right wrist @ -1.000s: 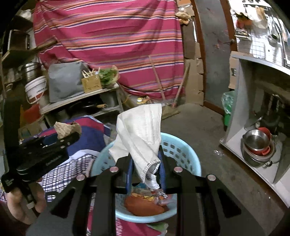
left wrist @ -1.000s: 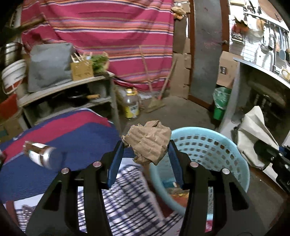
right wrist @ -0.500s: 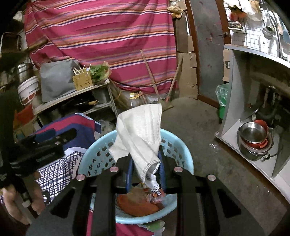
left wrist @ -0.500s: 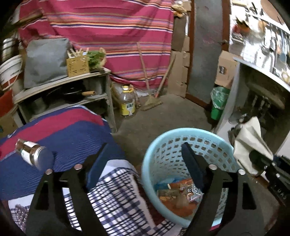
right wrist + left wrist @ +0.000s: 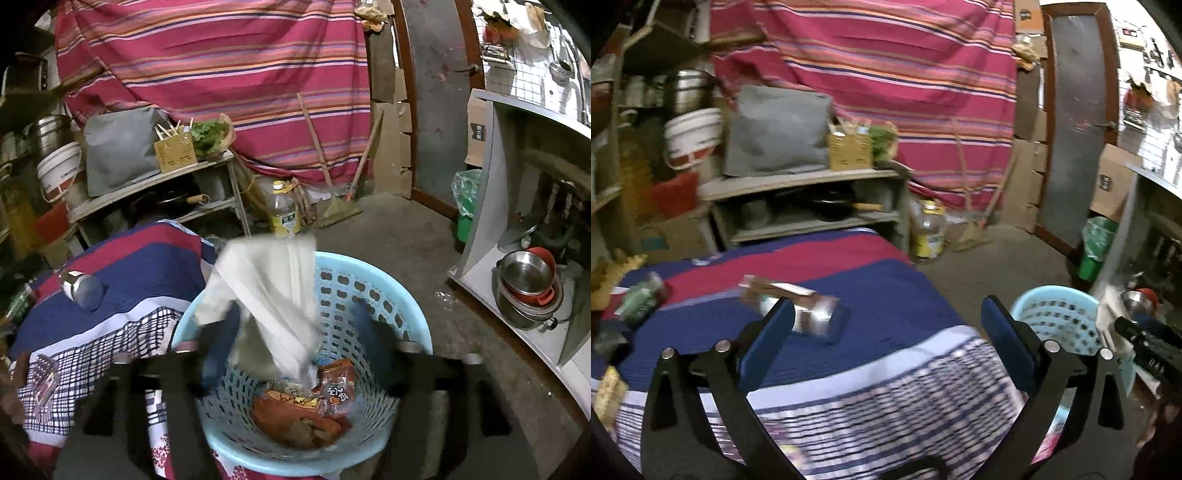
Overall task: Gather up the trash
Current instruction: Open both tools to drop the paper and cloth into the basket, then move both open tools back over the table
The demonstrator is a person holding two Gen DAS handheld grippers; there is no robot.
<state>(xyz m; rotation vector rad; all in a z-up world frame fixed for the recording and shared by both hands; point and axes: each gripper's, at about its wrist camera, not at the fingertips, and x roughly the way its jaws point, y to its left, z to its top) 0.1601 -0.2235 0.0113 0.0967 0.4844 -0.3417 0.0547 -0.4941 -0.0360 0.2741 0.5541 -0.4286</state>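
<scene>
My right gripper (image 5: 291, 332) is open above the light blue basket (image 5: 402, 306). A white cloth-like sheet (image 5: 273, 280) hangs loose between its blurred fingers, its lower end over the wrappers (image 5: 325, 391) in the basket. My left gripper (image 5: 886, 332) is open and empty above the blue and red bedspread (image 5: 886, 295). A shiny can (image 5: 809, 314) lies on the bedspread by the left finger. More wrappers (image 5: 639, 299) lie at the bedspread's left. The basket shows in the left wrist view (image 5: 1060, 314) at the right.
A shelf (image 5: 798, 184) with a grey cushion and a wicker box stands behind the bed. A yellow oil bottle (image 5: 929, 232) and a broom stand on the floor. A cabinet with metal bowls (image 5: 524, 284) is at the right.
My left gripper opened and dropped the brown paper, then swung left from the basket to over the bedspread. My right gripper has opened, and the white sheet is slipping down into the basket.
</scene>
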